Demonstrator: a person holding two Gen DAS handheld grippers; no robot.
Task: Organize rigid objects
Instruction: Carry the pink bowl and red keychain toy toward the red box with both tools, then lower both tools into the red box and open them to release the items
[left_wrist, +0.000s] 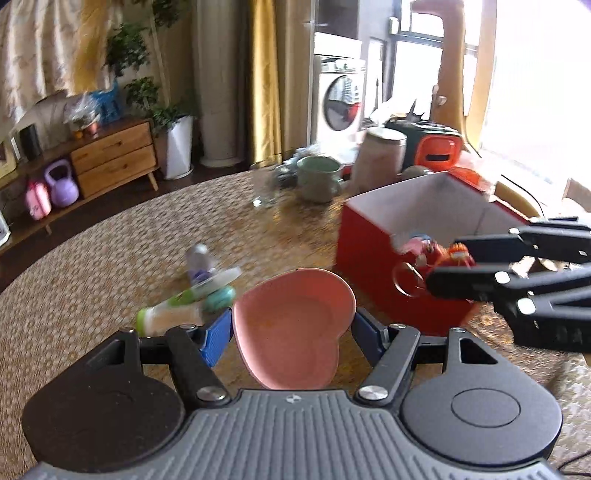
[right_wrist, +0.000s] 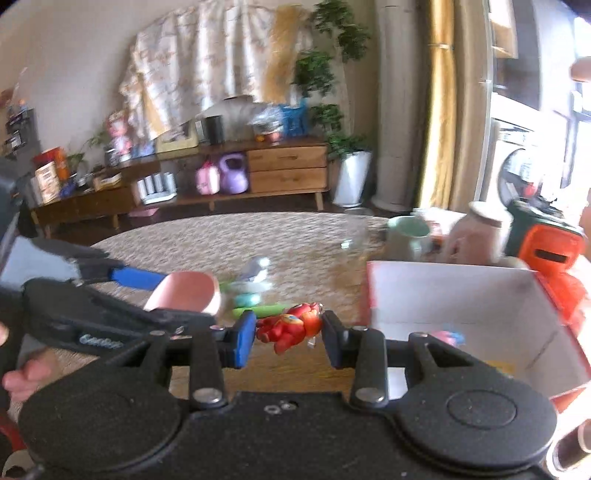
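Dish (left_wrist: 291, 328), pink and heart-shaped, sits clamped by its two side edges between the pads of the left gripper (left_wrist: 293, 332), lifted clear of the woven table (left_wrist: 110, 266). It looks stiff, light and smooth (probably plastic or glazed), so a pinch on the rims could let it slip or swivel; a hold low on the side walls seems safer. Behind it on the table lies a small heap of items: a green-and-white bottle (left_wrist: 168, 317), a teal round piece (left_wrist: 219, 297) and a blurred silvery can (left_wrist: 199, 258), their shapes too smeared to name with confidence. Further right, the right gripper (right_wrist: 288, 334) pinches a red-and-gold toy figure (right_wrist: 290, 326) across its body; it appears small, hard and light, with a key ring (left_wrist: 406, 278) dangling loose below. The figure hangs just in front of the red box (left_wrist: 373, 266), whose white interior already holds a pink toy (right_wrist: 447, 336), only partly visible past the gripper. The box floor is mostly hidden, and motion blur softens the cups and jars beyond.
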